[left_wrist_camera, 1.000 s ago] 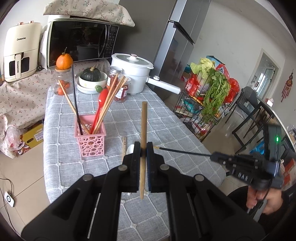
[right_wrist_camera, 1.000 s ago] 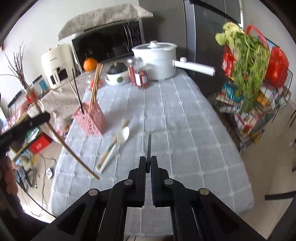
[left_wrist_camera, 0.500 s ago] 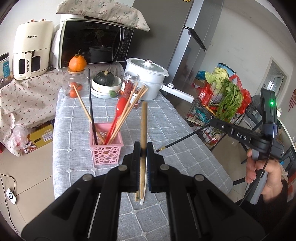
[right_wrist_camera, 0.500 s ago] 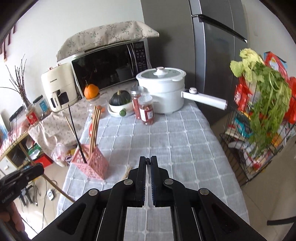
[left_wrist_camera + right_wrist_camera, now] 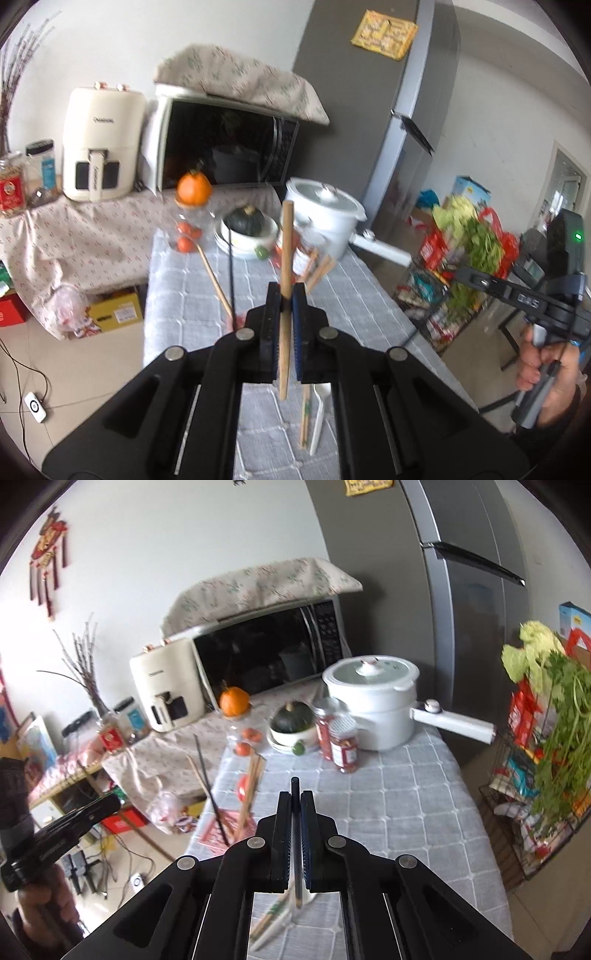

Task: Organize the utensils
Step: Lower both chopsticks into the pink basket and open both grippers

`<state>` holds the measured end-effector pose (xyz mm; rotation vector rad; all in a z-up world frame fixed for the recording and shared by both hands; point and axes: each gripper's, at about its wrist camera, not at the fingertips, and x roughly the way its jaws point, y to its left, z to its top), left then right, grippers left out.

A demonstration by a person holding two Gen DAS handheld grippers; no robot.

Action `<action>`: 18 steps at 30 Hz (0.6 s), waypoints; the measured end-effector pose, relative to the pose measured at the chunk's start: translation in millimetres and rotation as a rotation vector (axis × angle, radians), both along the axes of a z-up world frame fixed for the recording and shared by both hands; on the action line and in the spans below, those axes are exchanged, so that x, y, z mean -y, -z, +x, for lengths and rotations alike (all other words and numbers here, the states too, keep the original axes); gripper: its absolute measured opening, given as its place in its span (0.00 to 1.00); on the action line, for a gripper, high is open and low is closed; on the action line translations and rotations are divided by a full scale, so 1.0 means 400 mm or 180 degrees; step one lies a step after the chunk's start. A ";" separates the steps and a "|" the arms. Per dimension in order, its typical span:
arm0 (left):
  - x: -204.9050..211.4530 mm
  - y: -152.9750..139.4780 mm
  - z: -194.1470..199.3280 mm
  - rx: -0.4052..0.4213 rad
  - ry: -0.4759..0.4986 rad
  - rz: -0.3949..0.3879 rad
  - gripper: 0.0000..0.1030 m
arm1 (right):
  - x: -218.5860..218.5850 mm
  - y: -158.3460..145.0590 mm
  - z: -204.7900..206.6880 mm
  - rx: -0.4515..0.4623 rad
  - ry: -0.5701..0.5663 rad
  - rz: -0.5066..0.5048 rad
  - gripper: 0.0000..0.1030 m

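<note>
My left gripper point(image 5: 283, 295) is shut on a wooden chopstick point(image 5: 285, 258), held upright above the grey checked table point(image 5: 354, 295). My right gripper point(image 5: 294, 801) is shut on a black chopstick point(image 5: 295, 790), also upright. A pink utensil basket point(image 5: 225, 830) with wooden chopsticks, a black one and a red utensil stands at the table's left side; in the left wrist view it is mostly hidden behind my fingers. A white spoon point(image 5: 318, 417) and wooden chopsticks point(image 5: 305, 417) lie on the table below the left gripper.
At the table's far end stand a white pot point(image 5: 373, 698) with a long handle, two spice jars point(image 5: 341, 742), a bowl with a green squash point(image 5: 291, 723) and a jar topped with an orange point(image 5: 234, 701). A microwave point(image 5: 266, 657) and an air fryer point(image 5: 166, 694) sit behind. A vegetable rack point(image 5: 546, 738) stands at the right.
Both grippers have risen and tilted upward, each still holding its chopstick. The table and basket now sit lower in both views.
</note>
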<state>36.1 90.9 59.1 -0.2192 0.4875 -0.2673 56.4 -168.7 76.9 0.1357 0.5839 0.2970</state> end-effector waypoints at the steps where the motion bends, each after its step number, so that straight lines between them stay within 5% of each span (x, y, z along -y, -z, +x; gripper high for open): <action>1: -0.008 -0.006 0.005 0.0045 -0.0055 -0.0014 0.07 | -0.003 -0.011 -0.005 0.0029 -0.0032 0.0022 0.04; 10: -0.009 0.000 0.072 0.0325 -0.0357 -0.0006 0.07 | -0.067 -0.142 0.002 0.0342 -0.0325 0.0214 0.05; 18: 0.026 0.073 0.156 0.0056 -0.0406 0.0280 0.07 | -0.106 -0.124 0.077 0.0336 -0.0341 0.0450 0.05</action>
